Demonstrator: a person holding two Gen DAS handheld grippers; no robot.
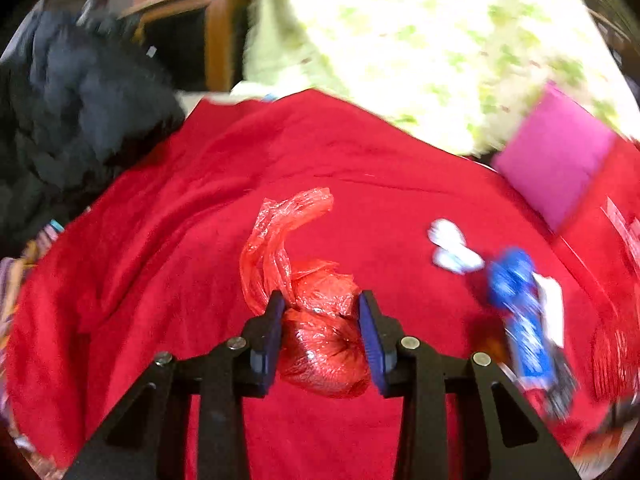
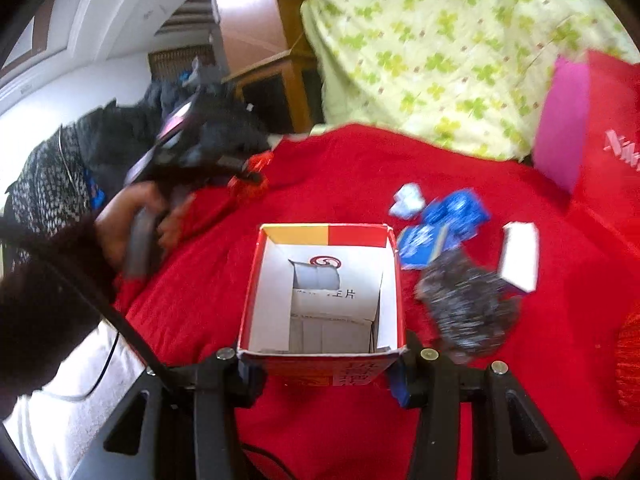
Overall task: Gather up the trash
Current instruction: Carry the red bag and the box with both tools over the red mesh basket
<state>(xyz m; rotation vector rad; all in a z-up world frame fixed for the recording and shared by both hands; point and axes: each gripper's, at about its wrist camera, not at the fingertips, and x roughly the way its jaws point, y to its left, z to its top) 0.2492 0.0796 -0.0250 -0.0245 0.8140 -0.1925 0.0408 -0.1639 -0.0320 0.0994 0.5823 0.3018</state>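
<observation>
A crumpled red plastic bag (image 1: 320, 320) is clamped between the blue pads of the left gripper (image 1: 322, 334); its bulk bulges below the jaws and a loose tail trails up over the red blanket (image 1: 160, 240). It is judged lifted clear of the blanket so it can be carried to the container, though contact underneath cannot be ruled out.

An open cardboard box (image 2: 320, 292), red and yellow outside, white inside, is held by its near wall in the right gripper (image 2: 320, 364), jaws closed on the base edge. The mouth is turned toward the camera, probably so trash can be dropped in. Only folded inner flaps and printed characters are seen inside; no trash is visible in it yet.

In the right wrist view the left gripper (image 2: 240, 176) is seen blurred at far left, well apart from the box, gripped by a hand (image 2: 132, 220).

Uncollected trash lies on the blanket right of the box: white crumpled paper (image 2: 408, 200), a blue wrapper (image 2: 444, 224), a dark speckled wrapper (image 2: 468, 308), and a small white box (image 2: 520, 256) touching it. A pink item (image 2: 564, 124) and a green floral quilt (image 2: 440, 48) sit behind.
</observation>
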